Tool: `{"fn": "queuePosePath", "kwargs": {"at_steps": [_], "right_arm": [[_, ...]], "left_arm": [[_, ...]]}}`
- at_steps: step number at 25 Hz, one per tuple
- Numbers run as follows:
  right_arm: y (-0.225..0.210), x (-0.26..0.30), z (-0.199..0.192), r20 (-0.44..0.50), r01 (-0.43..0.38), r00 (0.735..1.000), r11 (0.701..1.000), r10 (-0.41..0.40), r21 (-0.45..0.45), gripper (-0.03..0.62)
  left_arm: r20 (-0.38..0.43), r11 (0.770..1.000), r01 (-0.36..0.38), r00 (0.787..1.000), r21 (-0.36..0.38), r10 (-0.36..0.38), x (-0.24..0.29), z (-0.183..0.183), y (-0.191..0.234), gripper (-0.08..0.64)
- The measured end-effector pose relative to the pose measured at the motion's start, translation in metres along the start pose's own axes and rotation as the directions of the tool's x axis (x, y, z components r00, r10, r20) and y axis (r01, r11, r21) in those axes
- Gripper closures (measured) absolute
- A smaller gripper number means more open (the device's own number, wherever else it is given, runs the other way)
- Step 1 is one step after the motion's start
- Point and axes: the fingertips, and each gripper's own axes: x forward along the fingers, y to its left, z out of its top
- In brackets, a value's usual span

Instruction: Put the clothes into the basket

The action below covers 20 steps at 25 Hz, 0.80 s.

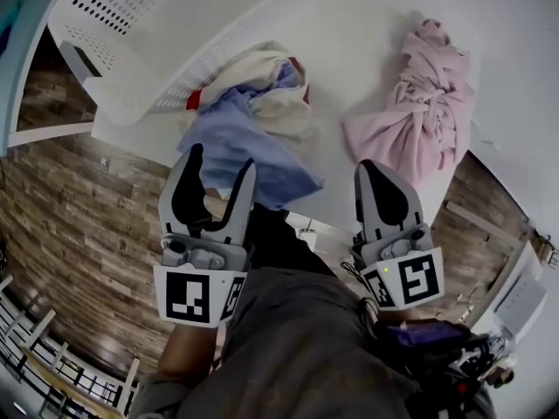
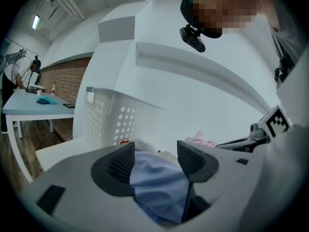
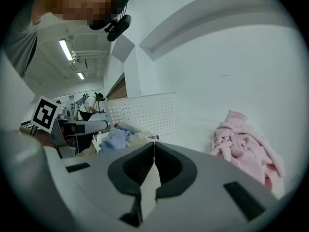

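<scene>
Bearing clothes: white table; plank floor

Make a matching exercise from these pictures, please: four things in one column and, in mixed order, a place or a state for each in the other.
1. white perforated plastic basket
2. crumpled pink cloth garment
3. left gripper
4. right gripper

a. jaws together
b. upper right of the head view
c. jaws apart
d. upper left of the head view

Pairs: 1-d, 2-b, 3-c, 4-a
</scene>
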Motion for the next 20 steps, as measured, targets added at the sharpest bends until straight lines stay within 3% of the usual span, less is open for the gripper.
{"fn": "queuePosePath", "kwargs": {"at_steps": [4,8,17,20], "right_arm": [[0.004,0.013,-0.006,-0.027,0.0,1.0,1.0,0.0,0.007,0.583],[-0.001,0.02,-0.013,-0.05,0.012,0.999,1.0,-0.011,0.016,0.583],[-0.016,0.027,-0.035,-0.107,0.063,0.993,0.996,-0.056,0.062,0.583],[-0.023,0.029,-0.041,-0.114,0.079,0.991,0.994,-0.07,0.075,0.583]], "left_arm": [[-0.035,0.999,0.054,0.998,-0.009,-0.054,0.014,-0.014,-0.001,0.173],[-0.096,0.999,0.031,0.995,-0.039,-0.035,0.028,-0.035,0.012,0.084],[-0.194,0.997,0.042,0.98,-0.059,-0.052,0.052,-0.072,0.02,0.069],[-0.219,0.998,0.051,0.974,-0.033,-0.057,0.059,-0.081,0.019,0.072]]}}
